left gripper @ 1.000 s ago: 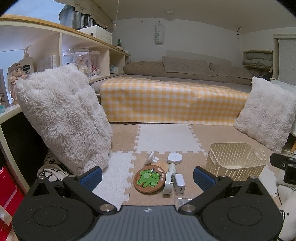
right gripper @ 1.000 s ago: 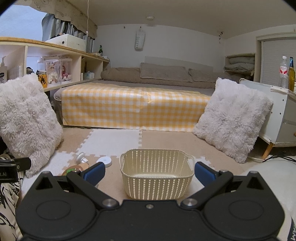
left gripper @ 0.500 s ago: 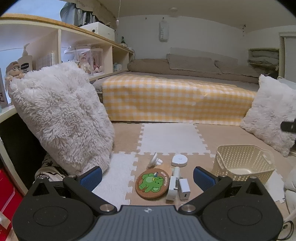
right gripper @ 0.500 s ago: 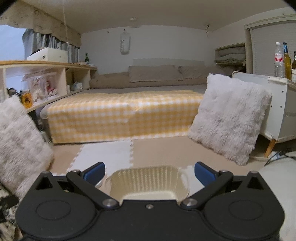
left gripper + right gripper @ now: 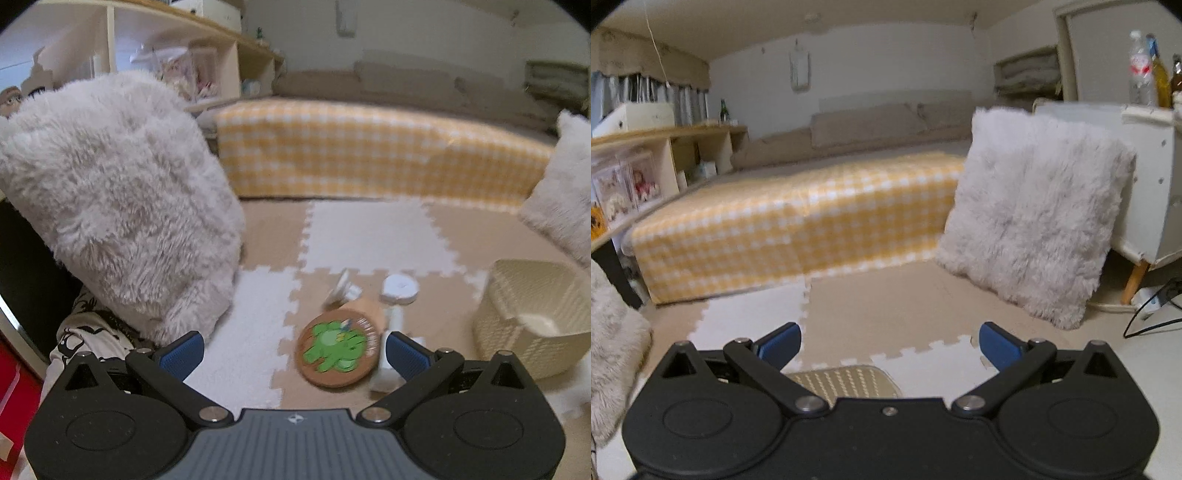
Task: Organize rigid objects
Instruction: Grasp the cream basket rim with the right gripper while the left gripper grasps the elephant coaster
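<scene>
In the blurred left wrist view, a round cork coaster with a green cartoon figure lies on the foam floor mat. Small white items cluster around it: a round puck, a tilted white piece and a long white piece. A cream lattice basket stands to their right. My left gripper is open just above the coaster's near-left side, holding nothing. My right gripper is open and empty; only the basket's rim shows beneath it.
A large fluffy pillow leans against the shelf unit on the left. A second fluffy pillow rests against a white cabinet at right. A yellow checked bed runs across the back. A black cable trails at far right.
The left gripper has tipped down and moved closer to the coaster and white items. The right gripper has risen and advanced over the basket, which has slid under its body.
</scene>
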Tool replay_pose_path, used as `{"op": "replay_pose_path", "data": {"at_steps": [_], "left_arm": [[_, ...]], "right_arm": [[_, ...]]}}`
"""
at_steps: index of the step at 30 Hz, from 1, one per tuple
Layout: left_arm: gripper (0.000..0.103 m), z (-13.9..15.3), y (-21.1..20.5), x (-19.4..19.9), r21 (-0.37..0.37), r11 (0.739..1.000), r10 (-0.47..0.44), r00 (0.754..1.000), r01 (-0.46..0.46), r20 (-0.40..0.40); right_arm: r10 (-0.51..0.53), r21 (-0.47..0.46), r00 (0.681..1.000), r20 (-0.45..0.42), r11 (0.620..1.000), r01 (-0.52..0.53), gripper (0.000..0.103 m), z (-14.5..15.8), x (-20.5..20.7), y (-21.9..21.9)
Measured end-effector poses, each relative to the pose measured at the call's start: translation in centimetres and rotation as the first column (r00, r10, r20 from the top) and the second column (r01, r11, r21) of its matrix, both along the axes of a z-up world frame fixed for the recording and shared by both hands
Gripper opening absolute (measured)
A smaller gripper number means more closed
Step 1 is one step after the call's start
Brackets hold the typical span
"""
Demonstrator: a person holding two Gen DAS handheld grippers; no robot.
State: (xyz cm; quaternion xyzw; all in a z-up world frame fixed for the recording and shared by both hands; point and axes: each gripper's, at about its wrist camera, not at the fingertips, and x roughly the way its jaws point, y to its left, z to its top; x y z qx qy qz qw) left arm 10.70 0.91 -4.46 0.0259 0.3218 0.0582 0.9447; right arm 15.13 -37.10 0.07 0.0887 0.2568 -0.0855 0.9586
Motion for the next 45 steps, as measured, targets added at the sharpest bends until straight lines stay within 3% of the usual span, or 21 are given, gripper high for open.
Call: {"op": "replay_pose_path", "data": {"at_steps": [2, 6, 8, 13, 16, 23, 27, 30, 35, 39, 45], "left_arm": [[0.103, -1.0, 0.3, 1.2, 0.005, 1.000, 0.004, 0.999, -0.004, -0.041], [0.103, -2.9, 0.8, 3.6, -0.018, 1.000, -0.019, 0.990, 0.016, -0.143], [0.103, -3.9, 0.8, 4.6, -0.018, 0.999, -0.032, 0.982, 0.029, -0.187], [0.103, -5.8, 0.7, 6.9, -0.004, 0.999, -0.049, 0.967, 0.050, -0.251], [0.103, -7.0, 0.9, 8.5, -0.020, 0.998, -0.058, 0.954, 0.054, -0.295], [0.103, -9.3, 1.8, 11.1, -0.144, 0.989, -0.084, 0.921, 0.031, -0.380], [0.103, -10.2, 1.6, 12.0, -0.213, 0.975, -0.145, 0.908, 0.063, -0.392], [0.103, -10.5, 0.8, 12.2, -0.180, 0.979, -0.161, 0.909, 0.097, -0.384], [0.103, -10.8, 0.8, 11.8, -0.180, 0.979, -0.159, 0.923, 0.100, -0.350], [0.103, -11.2, 0.9, 10.5, -0.180, 0.977, -0.158, 0.949, 0.112, -0.272], [0.103, -10.4, 1.5, 10.7, -0.192, 0.977, -0.142, 0.952, 0.091, -0.272]], "right_arm": [[-0.019, 0.008, 0.998, -0.065, 1.000, 0.020, 0.099, -1.1, 1.1, -0.6], [0.008, 0.089, 0.986, -0.169, 0.996, 0.007, 0.071, -3.1, 2.6, -1.5], [0.023, 0.117, 0.978, -0.210, 0.993, 0.002, 0.063, -3.9, 3.3, -1.7], [0.075, 0.153, 0.965, -0.253, 0.988, -0.036, 0.051, -5.2, 4.1, -1.5], [0.101, 0.166, 0.955, -0.279, 0.985, -0.056, 0.039, -5.5, 4.6, -1.4], [0.090, 0.141, 0.945, -0.315, 0.989, -0.047, 0.019, -5.9, 5.1, -1.5], [0.085, 0.136, 0.940, -0.330, 0.990, -0.041, 0.016, -6.2, 5.3, -1.5], [0.084, 0.130, 0.938, -0.337, 0.991, -0.042, 0.015, -6.3, 5.4, -1.4], [0.078, 0.126, 0.937, -0.341, 0.991, -0.037, 0.012, -6.4, 5.5, -1.5], [0.079, 0.119, 0.939, -0.336, 0.992, -0.041, 0.012, -6.4, 5.5, -1.4], [0.076, 0.112, 0.938, -0.339, 0.993, -0.040, 0.012, -6.3, 5.4, -1.3]]}}
